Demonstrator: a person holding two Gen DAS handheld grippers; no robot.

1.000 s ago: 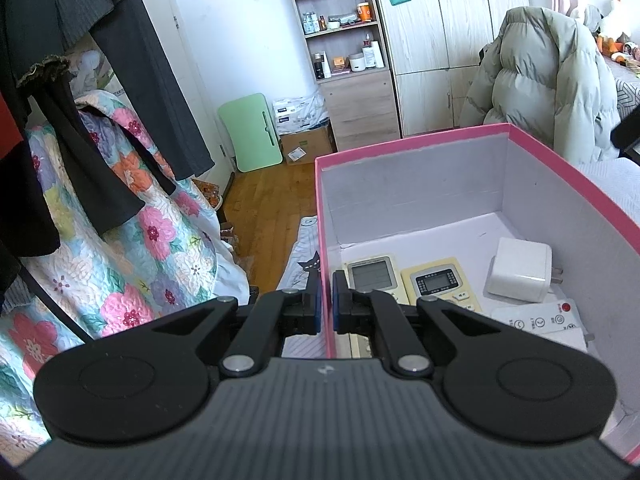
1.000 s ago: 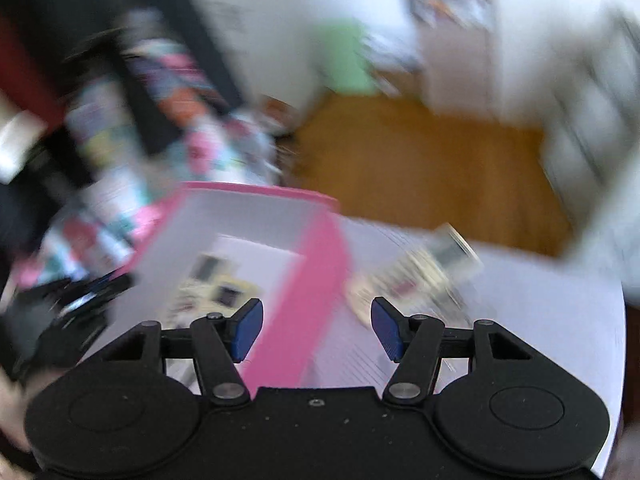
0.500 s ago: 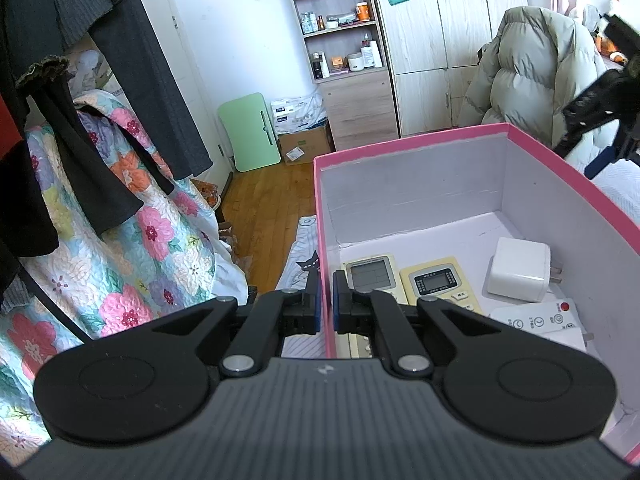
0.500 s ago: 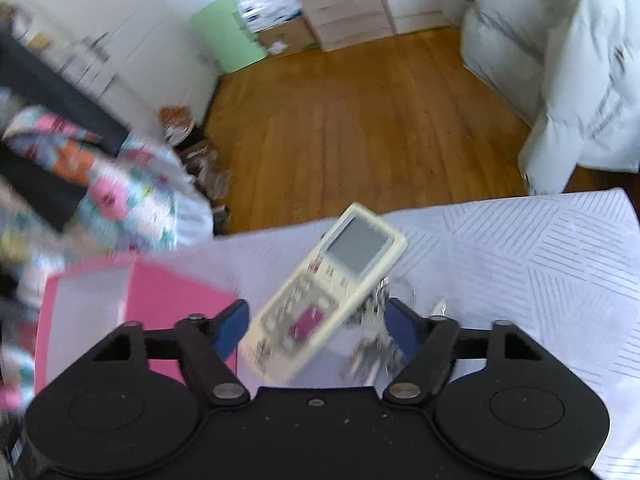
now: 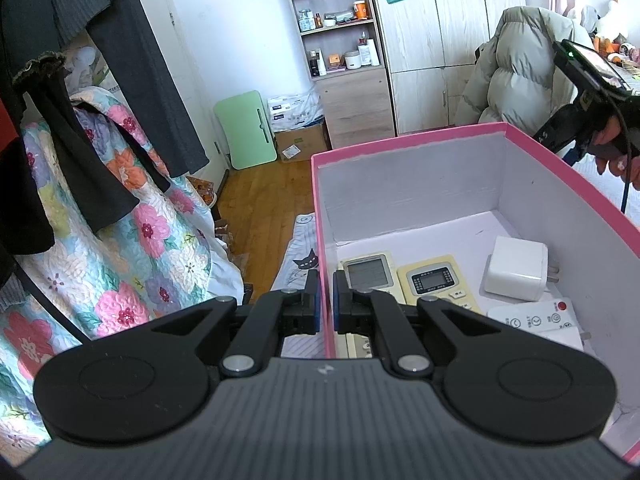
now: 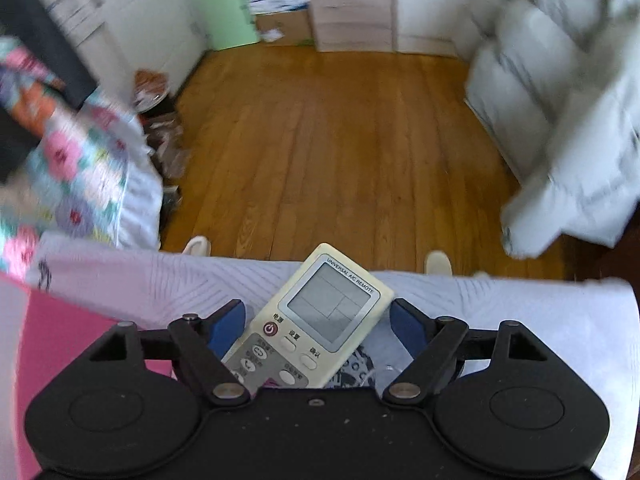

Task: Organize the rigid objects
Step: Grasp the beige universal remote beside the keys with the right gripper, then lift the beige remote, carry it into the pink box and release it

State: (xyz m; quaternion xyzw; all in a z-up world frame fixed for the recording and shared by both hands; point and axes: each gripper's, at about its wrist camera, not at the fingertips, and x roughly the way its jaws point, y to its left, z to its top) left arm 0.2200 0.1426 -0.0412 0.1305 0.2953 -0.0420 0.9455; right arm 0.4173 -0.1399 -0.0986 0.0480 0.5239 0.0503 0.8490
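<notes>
My left gripper (image 5: 326,304) is shut on the left wall of the pink box (image 5: 400,146). Inside the box lie two cream air-conditioner remotes (image 5: 368,274) (image 5: 438,282), a white charger block (image 5: 516,268) and a white remote with a red button (image 5: 536,322). My right gripper (image 6: 318,322) is open, its blue pads on either side of a cream universal A/C remote (image 6: 320,320) that lies on the white bed sheet (image 6: 520,320). The remote's lower end is hidden under the gripper body. The pink box also shows at the left in the right wrist view (image 6: 60,344).
The right hand and its gripper handle (image 5: 592,116) show beyond the box's right wall. A floral quilt (image 5: 120,260) hangs at left. Wooden floor (image 6: 340,140), a puffy coat (image 5: 516,64) and shelves (image 5: 340,28) lie beyond the bed edge.
My right gripper swung right from over the pink box and moved down onto the cream remote, which now lies between its open fingers. My left gripper has stayed shut on the box wall.
</notes>
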